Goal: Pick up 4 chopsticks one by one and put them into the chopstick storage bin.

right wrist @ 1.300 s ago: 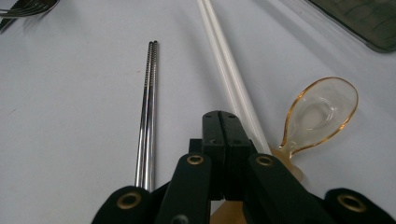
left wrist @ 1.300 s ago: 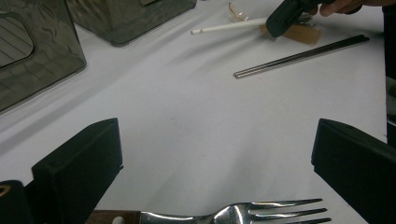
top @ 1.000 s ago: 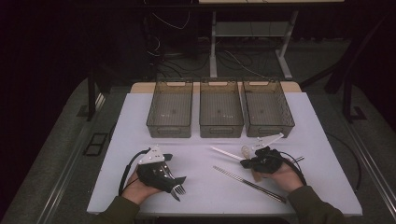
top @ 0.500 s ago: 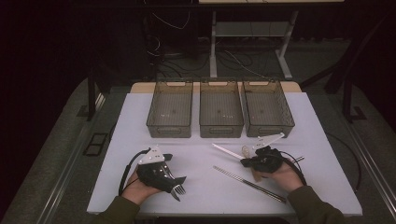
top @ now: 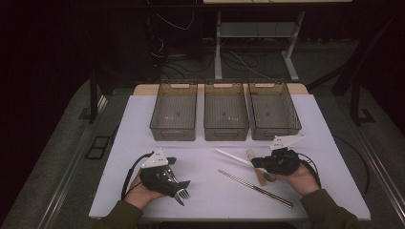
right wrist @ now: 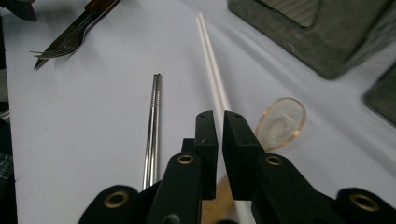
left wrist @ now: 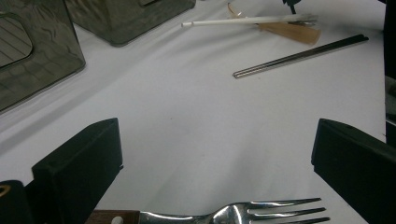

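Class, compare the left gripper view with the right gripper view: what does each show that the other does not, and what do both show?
Left gripper view alone: wide-apart black jaws of the left hand-held gripper.

Right gripper view alone: the right hand-held gripper, its jaws nearly together around the white chopsticks, with the spoon's clear bowl beside them.

Both: fork, metal chopsticks, white chopsticks, bins, white table.

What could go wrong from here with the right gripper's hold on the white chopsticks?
The right gripper pinches the white chopsticks near one end, so the long free length may swing or slip. It could also knock the clear spoon beside them, or the metal chopsticks.
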### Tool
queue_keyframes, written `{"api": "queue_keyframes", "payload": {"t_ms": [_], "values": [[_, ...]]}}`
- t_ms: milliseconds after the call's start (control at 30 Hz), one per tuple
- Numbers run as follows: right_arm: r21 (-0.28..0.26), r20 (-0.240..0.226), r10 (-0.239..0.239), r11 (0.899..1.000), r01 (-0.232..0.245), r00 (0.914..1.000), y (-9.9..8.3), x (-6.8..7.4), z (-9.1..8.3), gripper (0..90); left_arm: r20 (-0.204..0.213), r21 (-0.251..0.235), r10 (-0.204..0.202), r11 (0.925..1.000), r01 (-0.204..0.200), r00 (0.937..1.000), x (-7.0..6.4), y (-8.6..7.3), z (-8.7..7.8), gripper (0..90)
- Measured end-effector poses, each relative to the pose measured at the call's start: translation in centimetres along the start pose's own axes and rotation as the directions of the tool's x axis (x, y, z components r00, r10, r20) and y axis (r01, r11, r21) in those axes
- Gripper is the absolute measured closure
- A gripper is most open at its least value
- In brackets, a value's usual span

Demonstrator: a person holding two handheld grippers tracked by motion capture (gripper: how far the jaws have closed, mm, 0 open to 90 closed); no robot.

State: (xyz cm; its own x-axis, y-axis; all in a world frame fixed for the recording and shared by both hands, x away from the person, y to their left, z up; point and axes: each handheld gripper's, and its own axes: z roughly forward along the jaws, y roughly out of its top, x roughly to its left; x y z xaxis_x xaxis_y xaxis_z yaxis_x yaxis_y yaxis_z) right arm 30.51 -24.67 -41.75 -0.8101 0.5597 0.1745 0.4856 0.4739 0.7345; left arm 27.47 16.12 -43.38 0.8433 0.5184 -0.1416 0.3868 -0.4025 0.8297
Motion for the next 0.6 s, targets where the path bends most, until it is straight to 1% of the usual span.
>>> {"api": "queue_keyframes", "payload": {"t_ms": [133,267,300,333,367,400,467,500,600], "values": [[-0.007,0.02,0.012,1.0,-0.012,0.9997,-0.7,-0.7,-1.5,81.2,0.001,0.0,0.0,1.0,0.0,1.0,0.0,0.0,0.0,0.3],[-0.007,0.052,0.028,1.0,-0.027,0.9983,-1.9,-1.7,-3.3,80.4,0.002,0.002,0.0,1.0,0.0,1.0,0.0,0.0,0.1,0.3],[-0.007,0.052,0.028,1.0,-0.027,0.9983,-1.9,-1.7,-3.3,80.4,0.002,0.002,0.0,1.0,0.0,1.0,0.0,0.0,0.1,0.3],[-0.005,0.062,0.037,0.999,-0.037,0.9974,-2.7,-2.4,-4.0,80.5,0.002,0.002,-0.001,1.0,0.001,1.0,0.0,0.0,0.1,0.3],[-0.005,0.062,0.037,0.999,-0.037,0.9974,-2.7,-2.4,-4.0,80.5,0.002,0.002,-0.001,1.0,0.001,1.0,0.0,0.0,0.1,0.3],[0.0,0.064,0.049,0.999,-0.049,0.9967,-3.2,-2.8,-4.2,80.5,0.002,0.002,-0.001,1.0,0.001,1.0,0.0,0.0,0.1,0.3],[0.004,0.06,0.054,0.999,-0.054,0.9967,-3.3,-2.9,-4.2,80.4,0.002,0.002,0.001,1.0,-0.001,1.0,0.0,0.0,0.1,0.3],[0.021,0.056,0.049,0.999,-0.05,0.9972,-3.3,-3.0,-3.8,80.5,0.002,0.001,0.001,1.0,-0.001,1.0,-0.1,0.0,0.1,0.3],[0.037,0.035,0.021,0.999,-0.023,0.9992,-3.0,-2.7,-2.9,79.9,0.003,0.003,0.001,1.0,-0.002,1.0,-0.1,0.0,0.0,0.3]]}}
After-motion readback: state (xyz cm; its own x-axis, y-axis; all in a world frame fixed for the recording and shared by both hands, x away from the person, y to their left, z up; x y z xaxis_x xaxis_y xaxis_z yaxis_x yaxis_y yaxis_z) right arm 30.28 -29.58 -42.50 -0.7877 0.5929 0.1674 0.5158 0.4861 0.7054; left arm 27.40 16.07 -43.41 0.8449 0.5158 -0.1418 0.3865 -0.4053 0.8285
